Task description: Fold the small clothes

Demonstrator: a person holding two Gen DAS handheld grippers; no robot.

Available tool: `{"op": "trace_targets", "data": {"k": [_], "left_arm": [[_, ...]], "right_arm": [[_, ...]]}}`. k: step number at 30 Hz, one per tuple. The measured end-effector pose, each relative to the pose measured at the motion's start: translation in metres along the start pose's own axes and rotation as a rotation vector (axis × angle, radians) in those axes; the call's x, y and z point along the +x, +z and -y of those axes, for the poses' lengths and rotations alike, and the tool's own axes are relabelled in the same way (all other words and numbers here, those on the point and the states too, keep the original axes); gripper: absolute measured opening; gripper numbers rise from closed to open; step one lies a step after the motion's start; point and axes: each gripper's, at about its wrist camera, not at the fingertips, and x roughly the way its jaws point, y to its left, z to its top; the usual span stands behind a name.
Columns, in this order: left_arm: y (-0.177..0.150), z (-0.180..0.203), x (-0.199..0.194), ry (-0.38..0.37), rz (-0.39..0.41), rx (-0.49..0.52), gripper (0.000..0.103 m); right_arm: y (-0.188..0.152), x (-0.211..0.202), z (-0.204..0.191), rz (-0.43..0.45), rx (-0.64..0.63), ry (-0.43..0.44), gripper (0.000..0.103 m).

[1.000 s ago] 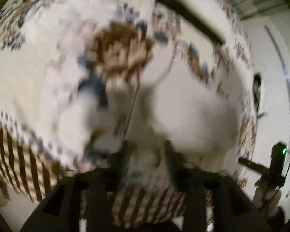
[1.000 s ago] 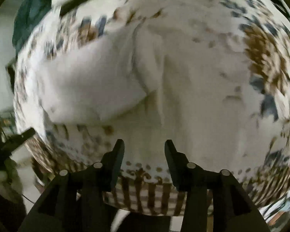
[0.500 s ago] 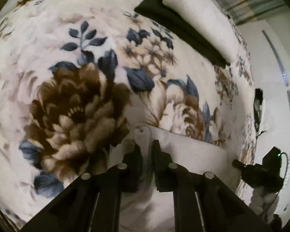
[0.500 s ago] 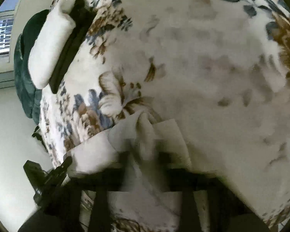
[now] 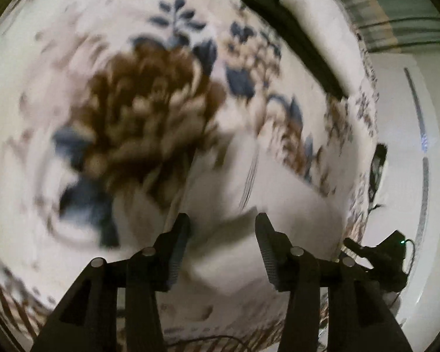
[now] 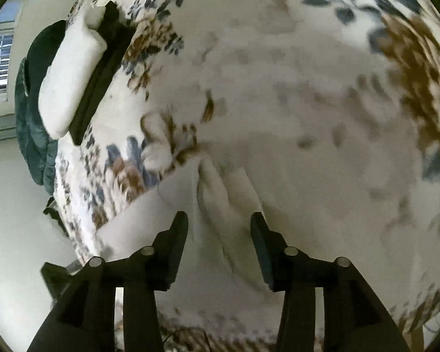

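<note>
A small white garment (image 5: 267, 205) lies on a flowered blanket (image 5: 138, 111), partly folded, with a thin dark trim line near its top edge. My left gripper (image 5: 222, 220) is open just above the garment's near part and holds nothing. In the right wrist view the same white garment (image 6: 220, 205) lies bunched with a ridge of cloth between the fingers. My right gripper (image 6: 219, 218) is open over it and empty. Both views are blurred by motion.
A stack of a folded white cloth (image 5: 316, 20) on a dark one (image 5: 290, 41) lies at the far side of the blanket; it also shows in the right wrist view (image 6: 70, 73). A dark green bundle (image 6: 32, 123) lies beyond it. The bed's edge (image 5: 363, 176) is to the right.
Half a second ago both grippers were shut on the garment's edge. Now both have opened and let it go, and the cloth lies on the blanket.
</note>
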Motion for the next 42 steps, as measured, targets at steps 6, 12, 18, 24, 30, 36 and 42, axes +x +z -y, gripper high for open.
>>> {"op": "trace_targets", "data": {"k": [6,12,18,24,30,36,42], "left_arm": [[-0.024,0.0,-0.004,-0.004,0.054,-0.04,0.003],[-0.032,-0.002,-0.009,-0.038,0.043,-0.095,0.003],[-0.027,-0.018,-0.001,-0.037,-0.029,-0.094,0.024],[-0.011,-0.03,-0.011,-0.11,0.053,-0.082,0.063],[0.011,-0.039,0.043,-0.205,-0.047,-0.087,0.063],[0.015,-0.024,0.048,-0.219,-0.01,-0.037,0.032],[0.013,-0.011,0.031,-0.197,0.02,-0.008,0.013]], "right_arm": [[-0.03,0.012,0.012,-0.042,0.018,0.002,0.011],[-0.035,-0.01,0.023,0.042,0.048,-0.02,0.003],[-0.027,-0.002,0.025,-0.025,0.022,-0.04,0.007],[-0.02,-0.005,0.029,-0.032,-0.013,0.057,0.069],[0.0,0.043,0.05,-0.146,0.025,0.215,0.074],[0.01,0.071,0.052,-0.193,0.048,0.336,0.073],[0.007,0.066,0.029,-0.151,0.002,0.298,0.021]]}}
